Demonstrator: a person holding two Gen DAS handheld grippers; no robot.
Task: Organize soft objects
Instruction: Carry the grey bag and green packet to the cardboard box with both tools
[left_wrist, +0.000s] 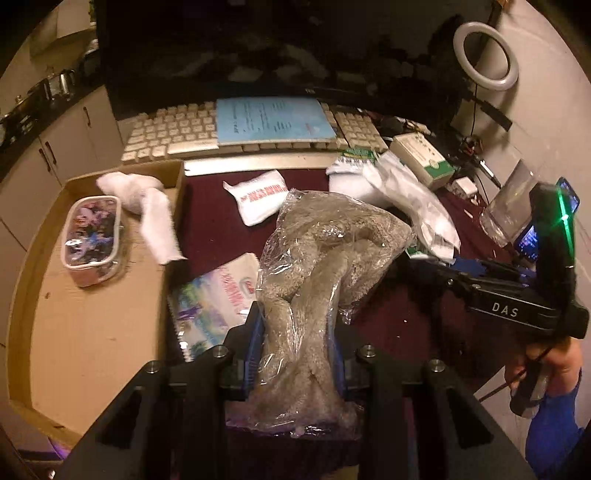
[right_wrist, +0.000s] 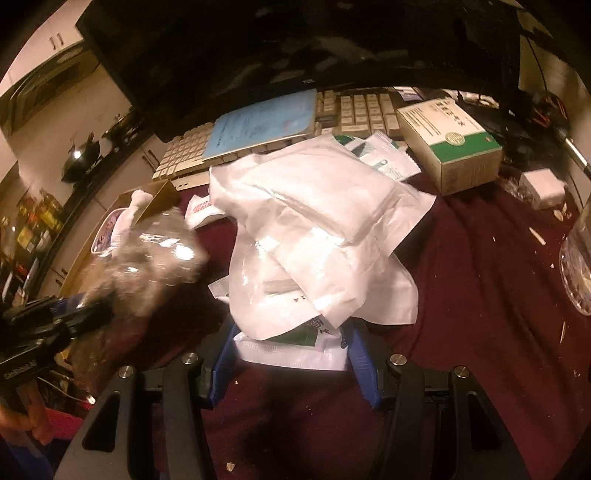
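Observation:
A grey fuzzy item sealed in a clear plastic bag (left_wrist: 317, 251) sticks out forward over the maroon cloth, and my left gripper (left_wrist: 299, 343) is shut on its near end. In the right wrist view the same bag (right_wrist: 155, 258) is blurred at the left, with the left gripper (right_wrist: 77, 314) behind it. My right gripper (right_wrist: 291, 358) stands open, its blue fingers (right_wrist: 360, 362) on either side of a flat packet at the bottom of a pile of white packets (right_wrist: 314, 221). From the left wrist view the right gripper (left_wrist: 439, 262) reaches that white pile (left_wrist: 410, 199).
A cardboard tray (left_wrist: 92, 314) at the left holds white fluffy socks (left_wrist: 147, 206) and a printed pouch (left_wrist: 92, 240). A white sock with red print (left_wrist: 258, 199) and a notebook (left_wrist: 210, 299) lie on the cloth. Behind are a keyboard (left_wrist: 170, 133), blue booklet (left_wrist: 273, 118), green-white box (right_wrist: 450, 144) and glass (right_wrist: 580, 273).

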